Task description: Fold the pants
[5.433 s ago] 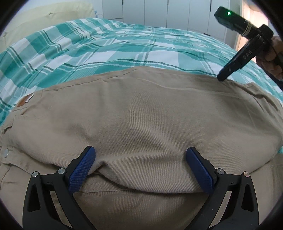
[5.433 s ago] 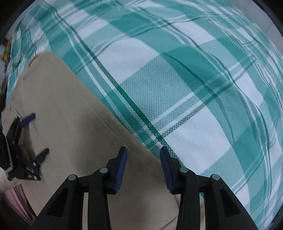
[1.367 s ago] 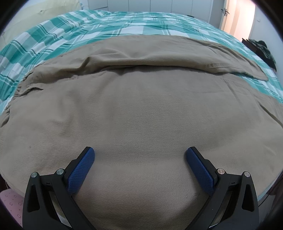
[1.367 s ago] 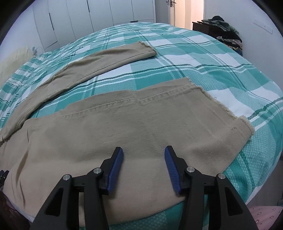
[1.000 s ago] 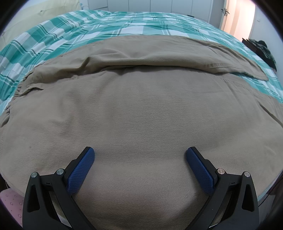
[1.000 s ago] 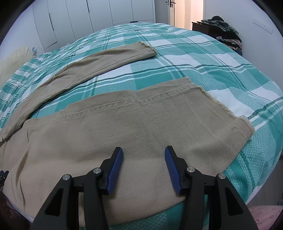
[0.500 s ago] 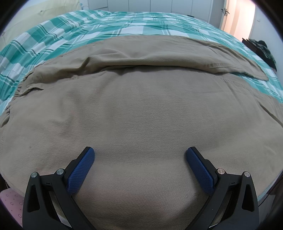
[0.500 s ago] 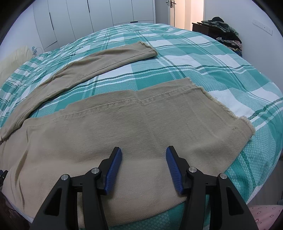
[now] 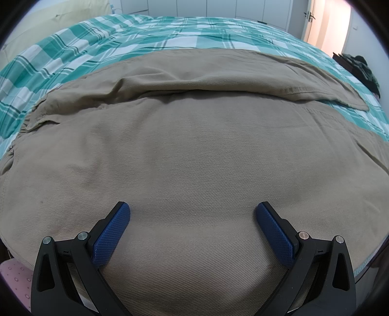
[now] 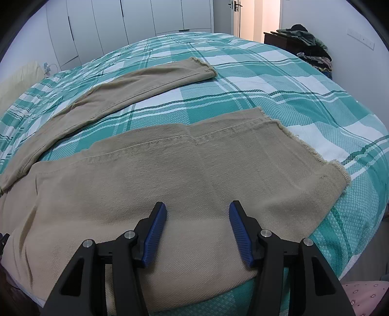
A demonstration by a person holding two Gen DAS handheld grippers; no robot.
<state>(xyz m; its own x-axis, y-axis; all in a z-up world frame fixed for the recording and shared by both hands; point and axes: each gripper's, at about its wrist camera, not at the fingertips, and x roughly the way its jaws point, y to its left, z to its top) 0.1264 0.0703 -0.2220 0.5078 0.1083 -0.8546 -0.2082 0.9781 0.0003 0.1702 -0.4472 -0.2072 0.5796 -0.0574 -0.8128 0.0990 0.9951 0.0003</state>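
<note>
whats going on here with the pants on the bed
A person is holding a gripper in each hand above khaki pants spread out on a green plaid bedspread. The two legs lie apart, so no fold is made yet. The left gripper and right gripper are both open over the fabric, gripping nothing.

The pants point(image 9: 194, 145) run past the left wrist view's edges, and dark clothes point(image 10: 308, 41) stay indistinct.

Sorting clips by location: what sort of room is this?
Most likely a bedroom: a bed with a green plaid cover, white wardrobe doors, and clothes piled on a dresser.
</note>
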